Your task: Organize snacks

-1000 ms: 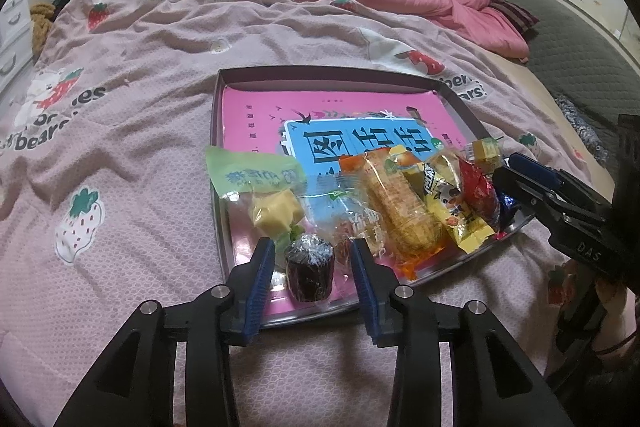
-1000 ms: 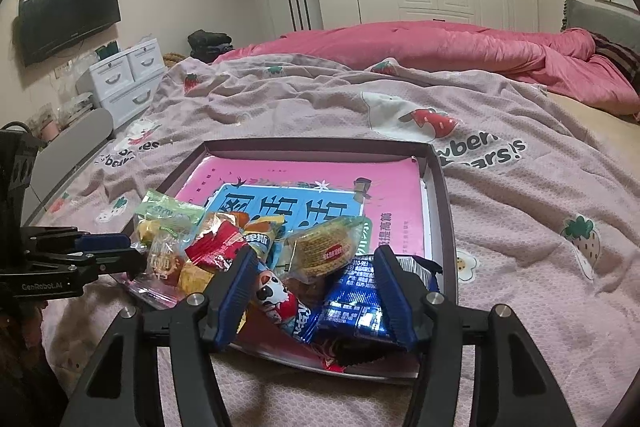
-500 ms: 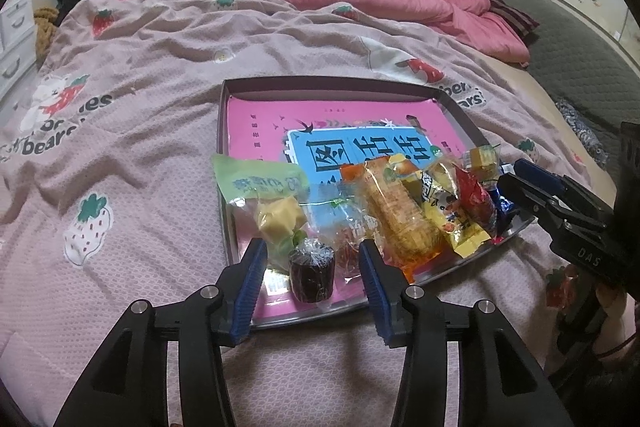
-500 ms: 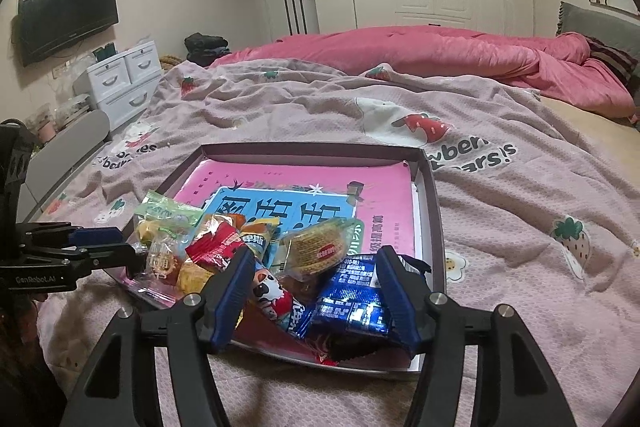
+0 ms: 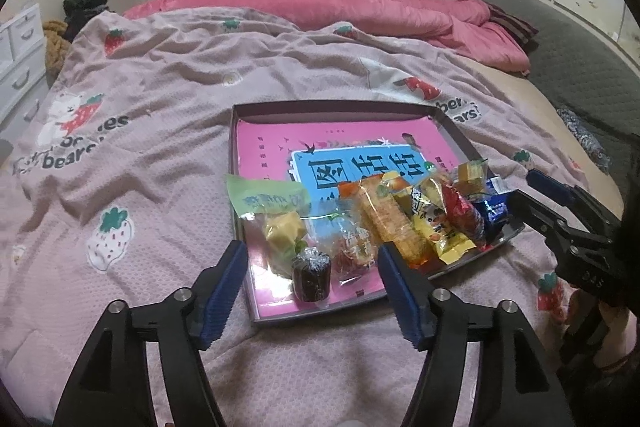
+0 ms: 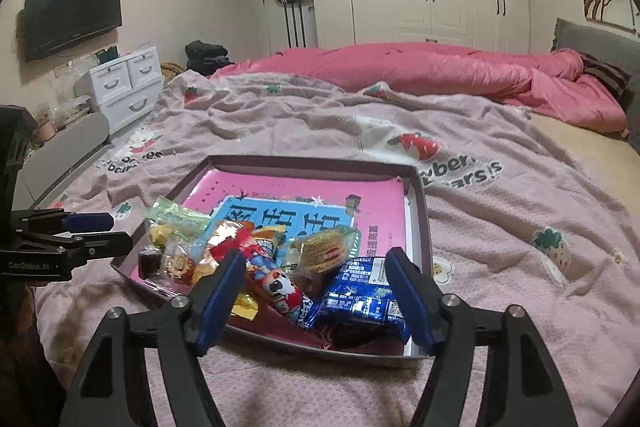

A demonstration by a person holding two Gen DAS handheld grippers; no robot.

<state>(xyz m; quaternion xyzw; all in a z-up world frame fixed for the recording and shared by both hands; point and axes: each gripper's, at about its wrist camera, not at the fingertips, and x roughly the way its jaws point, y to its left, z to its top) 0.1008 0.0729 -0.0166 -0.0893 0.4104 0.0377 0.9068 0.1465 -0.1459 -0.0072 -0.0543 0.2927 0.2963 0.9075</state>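
Snacks (image 5: 384,223) crowd the tray's (image 5: 340,105) near edge.

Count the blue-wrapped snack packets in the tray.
2: a dark blue foil packet lies at the tray's near right corner, and a blue-ended cartoon packet lies just left of it. More may be hidden under the pile.

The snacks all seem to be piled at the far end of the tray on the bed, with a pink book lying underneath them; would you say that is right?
Not quite: the snacks are piled at the near end of the tray, closest to the grippers, as the left wrist view shows. The far end holds only the pink book that lies underneath them.
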